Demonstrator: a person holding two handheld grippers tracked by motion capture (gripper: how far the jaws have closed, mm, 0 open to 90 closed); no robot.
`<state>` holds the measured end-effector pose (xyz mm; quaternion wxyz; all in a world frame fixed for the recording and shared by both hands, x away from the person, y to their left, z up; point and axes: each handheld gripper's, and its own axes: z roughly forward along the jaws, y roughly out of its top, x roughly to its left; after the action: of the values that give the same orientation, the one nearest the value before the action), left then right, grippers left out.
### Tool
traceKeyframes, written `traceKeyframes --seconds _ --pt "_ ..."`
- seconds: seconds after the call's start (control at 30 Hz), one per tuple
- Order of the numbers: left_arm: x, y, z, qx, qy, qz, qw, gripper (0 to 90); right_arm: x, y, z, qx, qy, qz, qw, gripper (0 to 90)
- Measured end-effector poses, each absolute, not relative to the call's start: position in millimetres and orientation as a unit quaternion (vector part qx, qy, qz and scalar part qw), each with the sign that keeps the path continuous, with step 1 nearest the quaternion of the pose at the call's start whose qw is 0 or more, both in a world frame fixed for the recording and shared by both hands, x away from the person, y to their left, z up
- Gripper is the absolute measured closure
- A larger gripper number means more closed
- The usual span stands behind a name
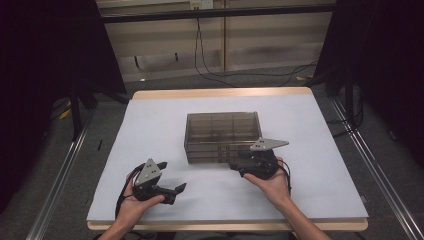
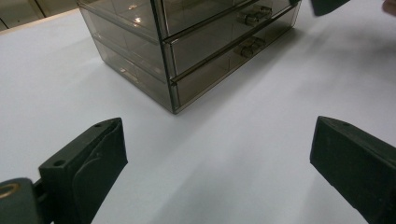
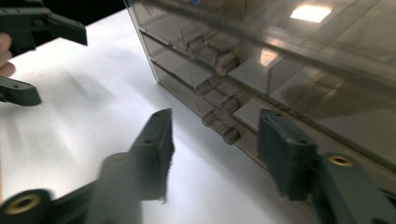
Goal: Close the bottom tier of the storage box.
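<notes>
A smoky see-through drawer cabinet (image 1: 222, 131) stands mid-table, drawer fronts facing the person. My right gripper (image 1: 238, 169) is at its front lower edge, right of centre. In the right gripper view its jaws stand open (image 3: 219, 144), and the small round drawer knobs (image 3: 230, 135) lie just beyond and between them, untouched. My left gripper (image 1: 171, 177) hovers over the mat, left of and nearer than the cabinet. It is wide open (image 2: 217, 158) with nothing between the jaws, pointing at the cabinet's front corner (image 2: 173, 93).
A white mat (image 1: 310, 150) covers the wooden table, bare around the cabinet. Black curtains hang at both sides, and metal rails run along the floor. Cables (image 1: 210, 70) trail on the floor behind the table.
</notes>
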<state>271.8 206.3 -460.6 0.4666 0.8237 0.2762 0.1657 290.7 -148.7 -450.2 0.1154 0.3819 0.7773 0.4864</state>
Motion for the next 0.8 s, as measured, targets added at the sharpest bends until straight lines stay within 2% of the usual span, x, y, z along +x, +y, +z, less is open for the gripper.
traceKeyframes --seconds 0.17,0.27,0.63,0.8 --pt "272.1 206.5 -460.5 0.823 0.278 0.167 0.466 3.7 283.0 -163.1 -444.7 0.394 0.768 0.489 0.126 29.8" --pt "272.2 205.8 -461.3 0.822 0.279 0.166 0.469 3.7 278.9 -170.7 -441.3 0.407 0.764 0.482 0.134 18.6" --pt "272.5 206.1 -461.1 0.824 0.280 0.166 0.463 3.6 259.1 -210.7 -431.5 0.430 0.750 0.482 0.142 11.5" --pt "272.3 205.4 -461.6 0.823 0.280 0.164 0.467 3.6 250.1 -234.6 -429.7 0.459 0.730 0.487 0.142 4.9"
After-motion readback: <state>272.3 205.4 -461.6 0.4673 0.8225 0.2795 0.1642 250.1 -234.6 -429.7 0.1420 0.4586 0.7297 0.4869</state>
